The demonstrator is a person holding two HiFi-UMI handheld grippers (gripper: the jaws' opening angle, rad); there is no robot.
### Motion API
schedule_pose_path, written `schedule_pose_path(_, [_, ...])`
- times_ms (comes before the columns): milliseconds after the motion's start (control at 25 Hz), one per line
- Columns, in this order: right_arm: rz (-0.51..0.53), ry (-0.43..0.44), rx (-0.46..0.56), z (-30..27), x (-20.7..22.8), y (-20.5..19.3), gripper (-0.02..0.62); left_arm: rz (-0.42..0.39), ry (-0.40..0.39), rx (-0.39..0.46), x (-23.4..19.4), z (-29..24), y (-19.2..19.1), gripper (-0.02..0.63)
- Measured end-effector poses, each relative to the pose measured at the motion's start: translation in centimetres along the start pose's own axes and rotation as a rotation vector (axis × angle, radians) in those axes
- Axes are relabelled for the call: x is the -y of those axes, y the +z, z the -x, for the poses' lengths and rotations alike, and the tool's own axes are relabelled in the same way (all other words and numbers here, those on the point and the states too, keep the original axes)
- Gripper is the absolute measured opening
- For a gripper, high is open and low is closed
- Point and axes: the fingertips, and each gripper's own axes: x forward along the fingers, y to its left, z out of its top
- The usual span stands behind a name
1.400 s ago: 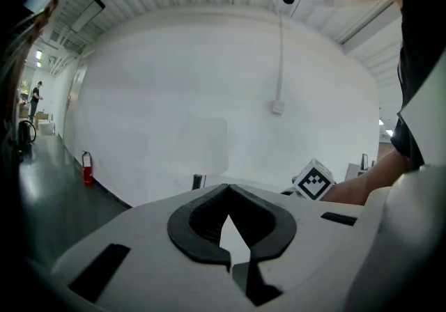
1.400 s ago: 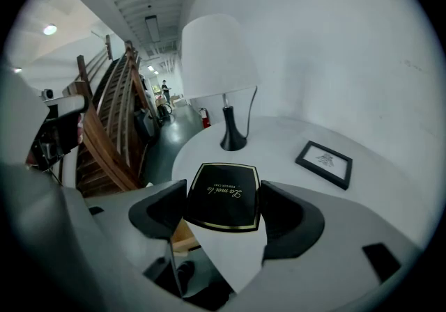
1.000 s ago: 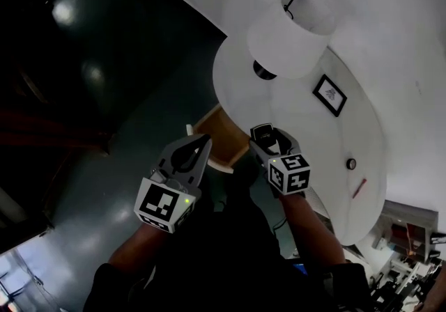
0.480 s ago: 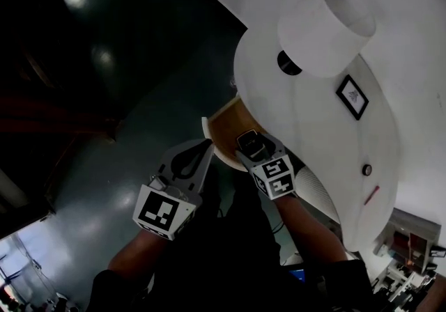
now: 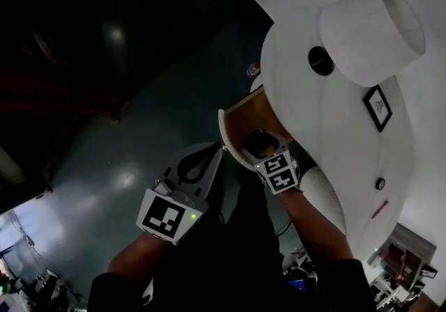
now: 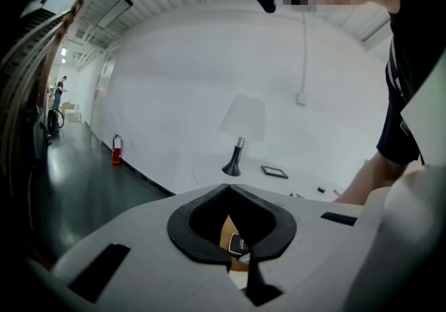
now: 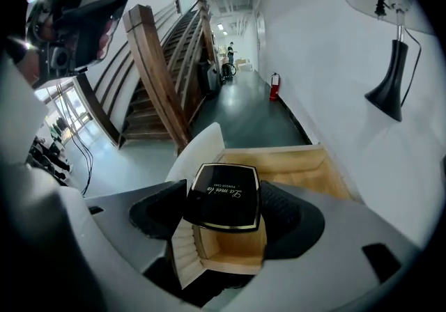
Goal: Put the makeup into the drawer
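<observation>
Since the frame a second back, the right gripper (image 5: 255, 141) has come off the table edge to the mouth of the open drawer (image 5: 259, 110), and the head view has swung so that the table sits further right. The dark glossy floor (image 5: 132, 88) fills the left of the head view, open on the left side of both grippers. The white table (image 5: 313, 129) has a rounded edge curving past the drawer. On it stands a lamp (image 5: 369, 28) with a white shade and black base, and a small framed picture (image 5: 377, 107) is beside it, well apart from the drawer. The drawer is pulled out, with wood inside and a white front panel at its outer end. In the right gripper view its bare wood floor runs on beyond the jaws to the back wall. The right gripper is clamped on the makeup compact (image 7: 223, 196), pads on two opposite sides. The compact is black and square with a gold rim, lid up and roughly level, above the drawer's front end; touching the wood or not: cannot tell. The left gripper (image 5: 218, 150) hangs just beside the drawer front over the floor, jaw tips together, holding nothing.
</observation>
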Motion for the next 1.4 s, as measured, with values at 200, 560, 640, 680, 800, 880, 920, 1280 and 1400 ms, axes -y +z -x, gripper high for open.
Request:
schedule_pose_path(200, [0.037,0.015,-0.048,-2.9,0.7,-1.6,0.291,0.015,0.01,0.0,-0.4,-0.1,-1.1,0.011])
schedule_pose_path(560, [0.103,0.045,-0.092,-8.0,2.3,-2.4,0.291,0.032,0.025,-0.029,-0.8,0.0,-3.9,0.011])
schedule_pose_path(640, [0.106,0.046,-0.09,-9.1,2.7,-2.0,0.291,0.035,0.023,-0.038,-0.9,-0.1,-4.6,0.011])
schedule_pose_path(680, [0.105,0.049,-0.088,-9.7,2.9,-1.9,0.291,0.038,0.023,-0.042,-0.9,-0.2,-4.9,0.011])
schedule_pose_path(800, [0.104,0.059,-0.088,-11.1,3.0,-1.6,0.291,0.048,0.027,-0.041,-1.2,-0.4,-5.4,0.011])
schedule_pose_path(880, [0.113,0.065,-0.095,-12.0,3.0,-1.7,0.291,0.057,0.033,-0.034,-1.4,-0.5,-5.4,0.011])
schedule_pose_path(920, [0.118,0.067,-0.1,-12.4,3.0,-1.8,0.291,0.063,0.036,-0.031,-1.4,-0.6,-5.4,0.011])
schedule_pose_path(1280, [0.084,0.075,-0.141,-15.9,3.4,-3.0,0.291,0.067,0.046,-0.051,-1.4,-0.2,-6.6,0.011])
schedule_pose_path(1400, [0.067,0.073,-0.157,-16.8,3.5,-3.3,0.291,0.075,0.05,-0.062,-1.4,0.1,-7.2,0.011])
